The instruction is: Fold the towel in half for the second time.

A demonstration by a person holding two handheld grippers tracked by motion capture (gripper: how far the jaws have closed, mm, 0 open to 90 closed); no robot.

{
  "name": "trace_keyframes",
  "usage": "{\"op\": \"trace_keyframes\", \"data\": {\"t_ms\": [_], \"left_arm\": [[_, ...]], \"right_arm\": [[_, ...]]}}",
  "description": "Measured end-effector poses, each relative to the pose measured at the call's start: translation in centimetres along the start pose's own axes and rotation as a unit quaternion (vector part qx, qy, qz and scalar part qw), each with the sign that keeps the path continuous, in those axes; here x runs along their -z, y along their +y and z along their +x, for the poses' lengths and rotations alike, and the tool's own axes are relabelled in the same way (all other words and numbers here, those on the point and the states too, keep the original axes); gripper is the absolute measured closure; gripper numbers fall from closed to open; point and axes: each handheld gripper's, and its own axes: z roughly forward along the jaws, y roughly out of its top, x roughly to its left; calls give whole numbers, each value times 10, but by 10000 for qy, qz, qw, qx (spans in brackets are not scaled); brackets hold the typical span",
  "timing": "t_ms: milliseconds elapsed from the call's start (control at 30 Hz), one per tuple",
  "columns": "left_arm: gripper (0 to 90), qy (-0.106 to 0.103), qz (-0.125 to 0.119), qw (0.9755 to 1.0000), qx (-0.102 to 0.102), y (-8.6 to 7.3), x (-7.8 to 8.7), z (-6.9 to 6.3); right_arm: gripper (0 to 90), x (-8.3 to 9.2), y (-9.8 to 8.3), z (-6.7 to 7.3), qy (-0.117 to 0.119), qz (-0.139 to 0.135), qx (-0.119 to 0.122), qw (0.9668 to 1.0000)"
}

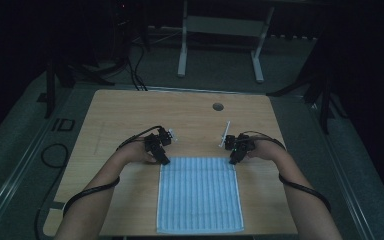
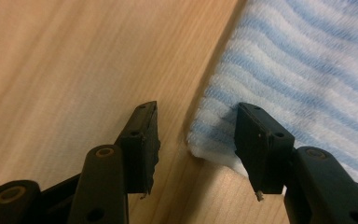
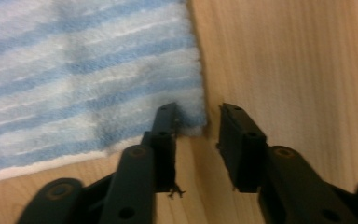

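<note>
Cloth: a blue and white striped cloth (image 1: 200, 194) is laid flat on the wooden counter (image 1: 190, 117). It is spread from the middle of the counter down to the near edge.

Left gripper (image 1: 159, 148): it is held at the far left corner of the cloth. In the left gripper view its fingers (image 2: 141, 142) are spread apart, with the cloth corner (image 2: 214, 137) between them. One finger is set on the bare wood and the other on the cloth. Nothing is pinched yet.

Right gripper (image 1: 239, 146): it is held at the far right corner of the cloth. In the right gripper view its fingers (image 3: 162, 140) are open a little less wide. One is set on the cloth corner (image 3: 186, 109) and the other on the wood just beside it. Nothing is held.

Step in hand: it looks like both far corners are about to be grabbed, maybe so the cloth can be folded.

How it can be done well: the fingers should be pushed down to the counter, so the thin edge is caught. Both grippers should be closed together. The corners should be lifted evenly, so the cloth is kept straight.

What could go wrong: only fluff may be nipped, and a corner may slip out.

Other things: a small hole (image 1: 218, 106) is seen near the far edge of the counter.
</note>
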Motion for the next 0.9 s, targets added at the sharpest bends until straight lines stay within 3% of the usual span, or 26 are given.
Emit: {"op": "trace_keyframes", "data": {"t_ms": [100, 167, 267, 300, 433, 467, 567, 600, 667, 700, 767, 833, 900], "left_arm": [[558, -9, 23, 10000, -7, 0, 0, -2], [672, -76, 61, 9999, -92, 1, 1, -5], [804, -12, 120, 9992, -394, 3, 3, -12], [823, 33, 113, 9993, -342, 4, 3, -12], [847, 234, -111, 9994, -215, 6, 9, -7], [847, 310, -204, 9992, -166, 6, 11, -5], [847, 565, -386, 9976, -33, 11, 24, 1], [847, 565, -386, 9976, -33, 11, 24, 1], [846, 603, -510, 9969, 48, 12, 31, 2], [847, 721, -564, 9958, 25, 13, 40, 2], [846, 707, -583, 9958, 34, 13, 43, 1], [846, 834, -750, 9937, 14, 11, 57, -2], [846, 859, -791, 9932, 20, 10, 60, -3]], "right_arm": [[798, 0, 1, 0, 179, 40, -62, 9998], [833, 0, 2, 2, 147, 86, -19, 9999], [864, 1, 3, 3, -13, 85, -28, 10000], [867, 2, 3, 2, -66, 42, -53, 10000], [870, 6, 2, -1, -223, -30, -168, 9996], [871, 10, 2, -4, -405, -60, -227, 9989], [871, 21, 3, -6, -661, -161, -264, 9973], [871, 21, 3, -6, -661, -161, -264, 9973], [871, 35, 3, -6, -958, -263, -257, 9947], [871, 41, 3, -5, -1003, -312, -259, 9941], [871, 47, 3, -4, -1040, -386, -229, 9936], [871, 64, 0, 3, -1168, -605, -174, 9912], [871, 76, -4, 8, -1259, -764, -136, 9890]]}}
